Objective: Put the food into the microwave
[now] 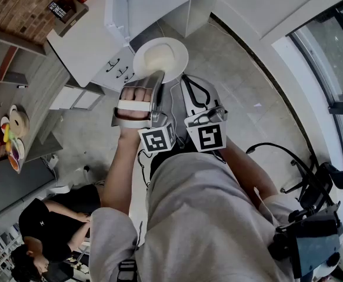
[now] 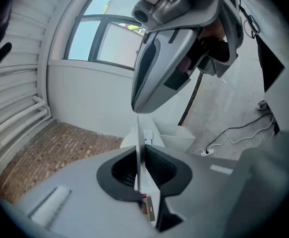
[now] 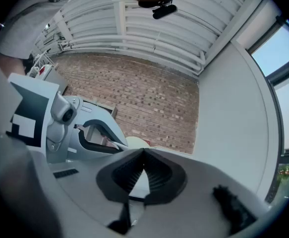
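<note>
A white plate (image 1: 172,50) with a pale portion of food (image 1: 158,59) is held out in front of me over the floor. My left gripper (image 1: 158,78) is shut on its near rim. In the left gripper view the plate (image 2: 138,150) shows edge-on as a thin white line pinched between the pads. My right gripper (image 1: 187,82) sits close beside the left one, apart from the plate. Its jaws (image 3: 144,151) meet at the tips with nothing between them. A sliver of the plate (image 3: 134,143) shows past the left gripper's body (image 3: 80,128).
A white counter with drawers (image 1: 95,43) stands ahead to the left. A shelf with colourful items (image 1: 12,140) is at the far left. A seated person in black (image 1: 53,222) is at the lower left. A cable and power strip (image 2: 228,135) lie on the floor. Windows (image 1: 330,57) line the right wall.
</note>
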Action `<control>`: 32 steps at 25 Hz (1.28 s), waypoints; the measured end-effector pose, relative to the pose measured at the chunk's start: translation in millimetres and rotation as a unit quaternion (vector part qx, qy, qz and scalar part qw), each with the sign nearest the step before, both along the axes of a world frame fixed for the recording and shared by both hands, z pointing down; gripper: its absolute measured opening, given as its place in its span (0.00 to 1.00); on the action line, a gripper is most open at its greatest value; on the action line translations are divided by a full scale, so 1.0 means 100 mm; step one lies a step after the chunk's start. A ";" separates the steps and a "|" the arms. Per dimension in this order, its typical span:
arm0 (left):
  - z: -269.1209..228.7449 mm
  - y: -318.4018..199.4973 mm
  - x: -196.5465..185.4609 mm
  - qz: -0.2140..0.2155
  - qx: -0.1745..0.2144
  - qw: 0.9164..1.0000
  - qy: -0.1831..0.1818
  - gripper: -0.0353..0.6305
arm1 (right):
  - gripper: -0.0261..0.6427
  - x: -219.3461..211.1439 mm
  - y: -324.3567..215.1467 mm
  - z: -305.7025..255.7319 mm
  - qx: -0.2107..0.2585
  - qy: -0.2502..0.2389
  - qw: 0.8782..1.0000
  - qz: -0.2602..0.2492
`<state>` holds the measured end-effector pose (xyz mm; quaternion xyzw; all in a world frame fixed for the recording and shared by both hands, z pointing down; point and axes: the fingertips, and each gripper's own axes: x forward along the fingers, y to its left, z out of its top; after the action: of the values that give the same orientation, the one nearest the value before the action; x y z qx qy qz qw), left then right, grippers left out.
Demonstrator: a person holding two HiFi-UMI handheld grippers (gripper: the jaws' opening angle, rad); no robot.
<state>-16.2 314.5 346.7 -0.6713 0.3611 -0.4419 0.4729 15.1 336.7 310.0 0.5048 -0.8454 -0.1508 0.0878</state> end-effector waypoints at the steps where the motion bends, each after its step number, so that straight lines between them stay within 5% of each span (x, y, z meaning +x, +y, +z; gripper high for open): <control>1: 0.00 0.00 0.00 0.000 0.001 1.000 -0.002 0.11 | 0.05 0.00 0.00 0.00 0.000 0.001 1.000 0.000; 13: -0.07 0.04 -0.09 0.000 0.028 1.000 -0.006 0.11 | 0.05 -0.10 0.06 0.01 -0.002 -0.001 1.000 0.000; 19: 0.03 0.05 -0.18 0.004 -0.004 1.000 0.003 0.11 | 0.05 -0.20 0.07 0.05 -0.004 0.007 1.000 0.002; 32: 0.07 -0.17 -0.56 0.025 -0.007 1.000 0.010 0.11 | 0.05 -0.45 -0.04 0.18 -0.029 0.031 0.998 0.052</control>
<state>-71.9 297.4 353.4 -0.6880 0.3458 -0.4253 0.4756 -30.2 332.2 327.6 0.5406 -0.8187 -0.1376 0.1365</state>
